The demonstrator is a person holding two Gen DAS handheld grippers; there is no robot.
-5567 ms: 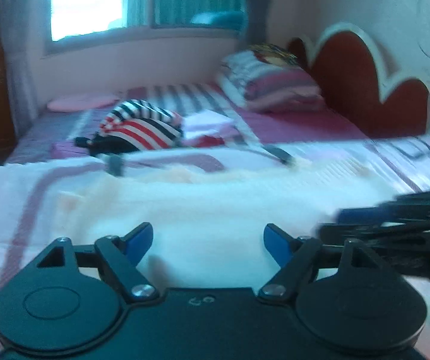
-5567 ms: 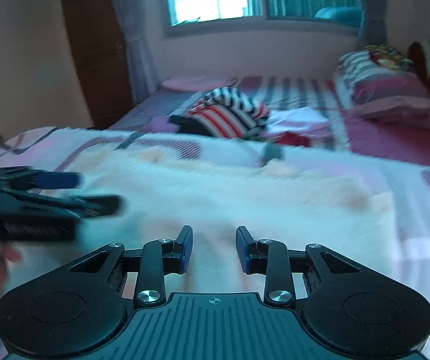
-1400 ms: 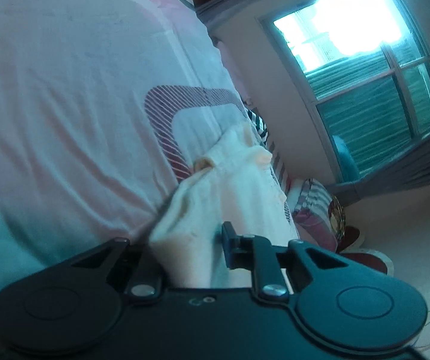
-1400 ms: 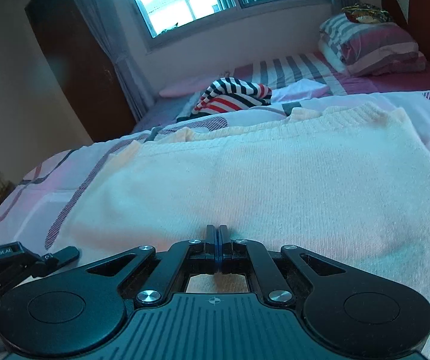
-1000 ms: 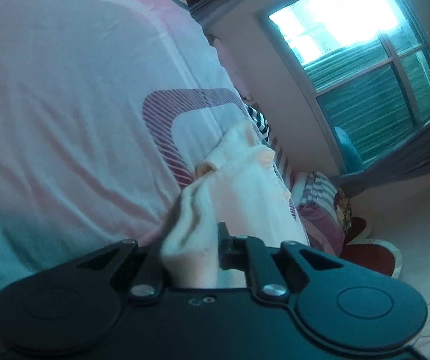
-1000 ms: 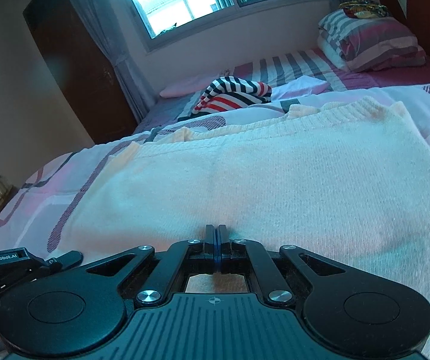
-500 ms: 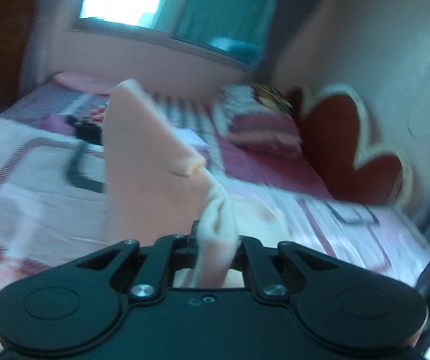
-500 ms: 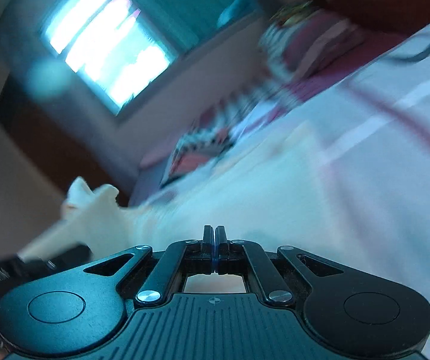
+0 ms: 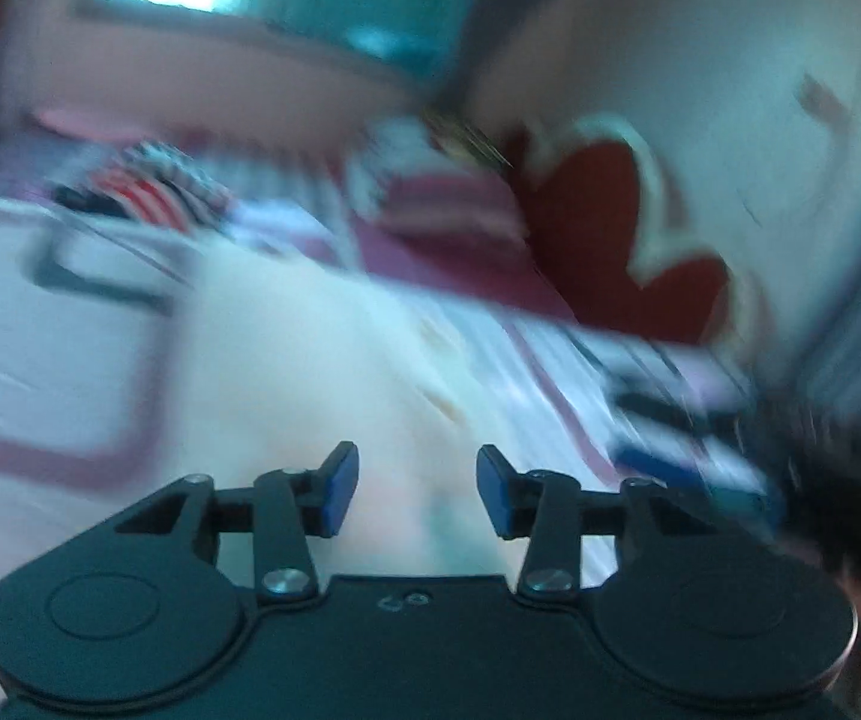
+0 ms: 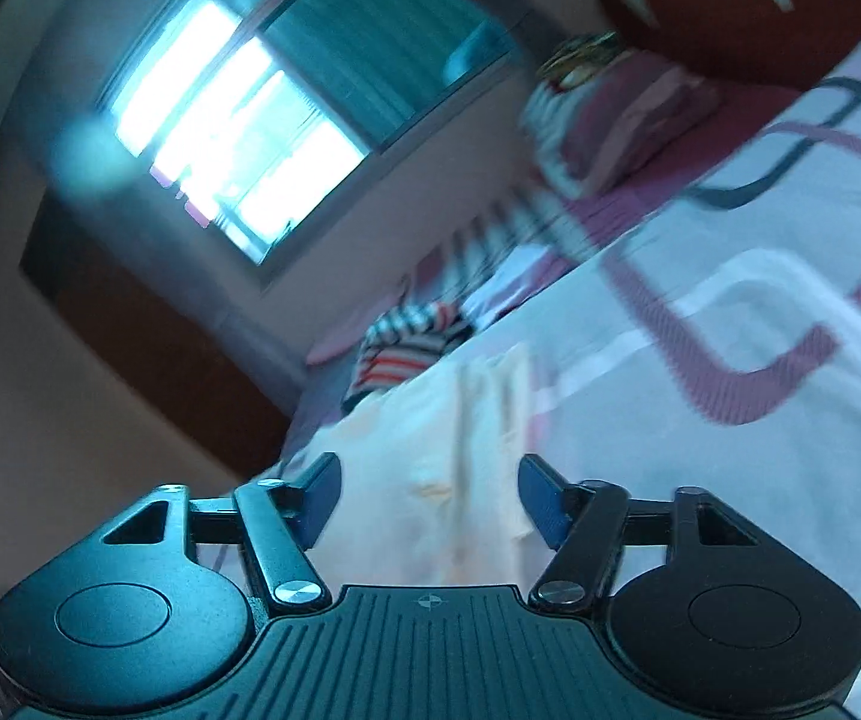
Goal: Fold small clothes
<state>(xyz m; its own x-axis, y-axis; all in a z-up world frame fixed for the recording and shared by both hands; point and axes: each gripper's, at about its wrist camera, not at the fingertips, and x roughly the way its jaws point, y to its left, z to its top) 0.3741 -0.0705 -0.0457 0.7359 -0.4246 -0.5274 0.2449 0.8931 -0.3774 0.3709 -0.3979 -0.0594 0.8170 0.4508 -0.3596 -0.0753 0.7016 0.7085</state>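
Both tongs, left tongs (image 9: 417,489) and right tongs (image 10: 429,498), were opening, nothing pinched: releasing cream sweater (image 10: 460,450) so fold settles. Sweater lay on bed (image 10: 760,468), 12 o'clock of pads. Striped clothes (image 10: 406,354) farther, 11 o'clock.

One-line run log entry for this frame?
step: fold release | left gripper: opening, nothing between | right gripper: opening, nothing pinched | cream sweater: on bedspread
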